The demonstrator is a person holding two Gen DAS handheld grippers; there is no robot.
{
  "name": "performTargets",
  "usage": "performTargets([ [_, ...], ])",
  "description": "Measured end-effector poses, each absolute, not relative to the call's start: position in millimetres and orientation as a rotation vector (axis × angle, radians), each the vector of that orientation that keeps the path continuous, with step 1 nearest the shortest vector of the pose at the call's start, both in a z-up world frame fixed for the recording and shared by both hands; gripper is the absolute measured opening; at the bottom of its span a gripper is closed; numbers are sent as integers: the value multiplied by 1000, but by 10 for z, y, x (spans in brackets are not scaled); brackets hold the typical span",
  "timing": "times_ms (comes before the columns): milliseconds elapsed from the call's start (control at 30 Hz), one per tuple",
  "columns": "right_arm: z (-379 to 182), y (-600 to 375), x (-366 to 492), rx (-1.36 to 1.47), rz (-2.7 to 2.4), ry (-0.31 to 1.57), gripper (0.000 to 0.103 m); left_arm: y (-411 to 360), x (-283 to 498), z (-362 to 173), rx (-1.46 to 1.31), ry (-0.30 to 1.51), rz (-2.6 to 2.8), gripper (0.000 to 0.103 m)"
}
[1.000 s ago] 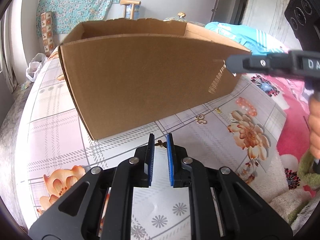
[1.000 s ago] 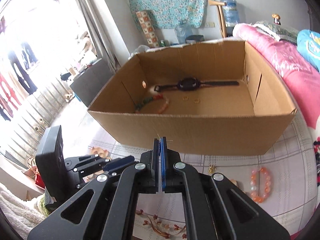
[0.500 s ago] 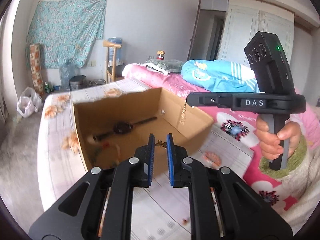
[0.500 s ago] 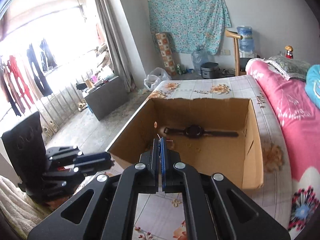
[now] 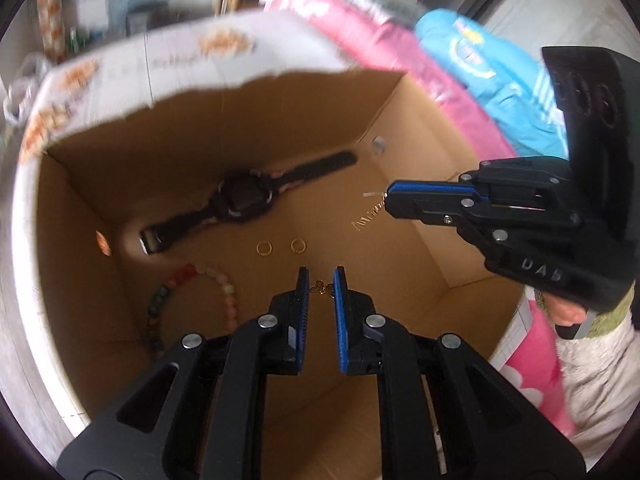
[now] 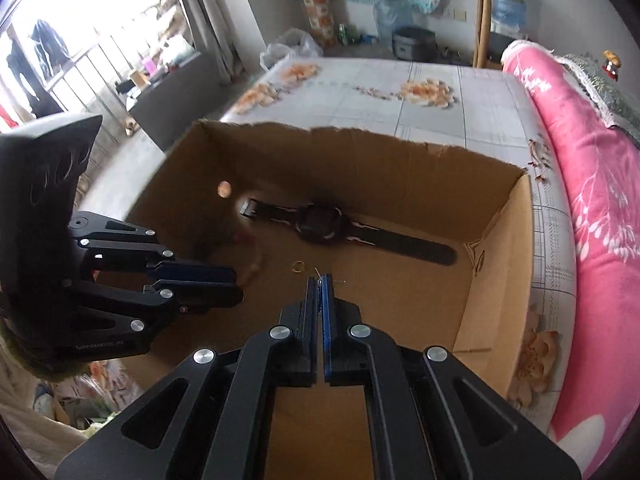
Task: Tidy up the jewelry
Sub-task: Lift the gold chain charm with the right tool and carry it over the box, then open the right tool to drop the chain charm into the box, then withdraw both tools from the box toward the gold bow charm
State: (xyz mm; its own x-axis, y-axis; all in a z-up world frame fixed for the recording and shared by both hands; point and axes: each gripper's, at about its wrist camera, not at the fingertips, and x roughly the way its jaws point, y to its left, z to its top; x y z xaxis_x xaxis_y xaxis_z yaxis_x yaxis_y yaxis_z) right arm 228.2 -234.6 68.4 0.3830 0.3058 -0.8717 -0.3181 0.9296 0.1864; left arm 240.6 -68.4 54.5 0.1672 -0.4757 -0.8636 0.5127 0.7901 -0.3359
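A small gold butterfly charm is pinched between the narrowly parted pads of the left claw, hanging over the open cardboard box. The right claw is pressed fully together on a thin gold chain that dangles from its tip; from the right wrist view only a few wire ends show beside its pads, and the chain itself is hidden. On the box floor lie a black wristwatch, two small gold rings side by side just below it, and a beaded bracelet whose lower part runs under the left claw's frame; in the right wrist view the bracelet is blurred and partly behind the left claw, and only one ring shows. A hand at the right edge is cut off by the handle. The box sits on a bed with a floral grey-checked sheet, beside a rolled pink quilt and blue bedding. Far behind stand a wooden chair, a water jug, and a barred window with hanging clothes.
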Motion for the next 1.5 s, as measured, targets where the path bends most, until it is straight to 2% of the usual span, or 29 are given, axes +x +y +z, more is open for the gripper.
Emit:
performTargets([
  [300, 546, -2405, 2439, -32, 364, 1157, 5, -773, 2449, 398, 43, 1278, -675, 12],
  [333, 549, -2418, 2440, -30, 361, 1157, 7, -789, 2461, 384, 40, 1286, -673, 13],
  [367, 559, -2430, 2440, -25, 357, 1154, 13, -798, 2470, 375, 37, 1291, -667, 18],
  [400, 576, -2448, 2435, -21, 352, 1145, 19, -799, 2478, 372, 36, 1290, -662, 19],
  [433, 599, -2465, 2425, -19, 347, 1134, 21, -799, 2475, 377, 36, 1283, -658, 19],
  [600, 838, -2551, 2290, 7, 347, 1019, 24, -734, 2395, 524, 56, 1204, -645, 23],
  [733, 1128, -2677, 2018, 57, 356, 882, 29, -612, 2159, 807, 61, 1044, -655, 26],
  [833, 1314, -2770, 1752, 91, 353, 790, 39, -476, 1868, 1048, 51, 899, -664, 34],
  [900, 1421, -2816, 1537, 118, 351, 735, 46, -375, 1607, 1188, 53, 797, -672, 44],
  [1000, 1530, -2849, 1181, 154, 340, 669, 52, -291, 1264, 1276, 74, 694, -674, 59],
  [1100, 1573, -2833, 844, 166, 330, 619, 54, -217, 868, 1321, 110, 601, -673, 67],
  [1267, 1353, -2765, 345, 170, 290, 603, 57, -31, 403, 1181, -5, 582, -755, 72],
  [1500, 550, -2689, 102, 353, 256, 802, 57, -214, 285, 569, 56, 735, -673, 72],
])
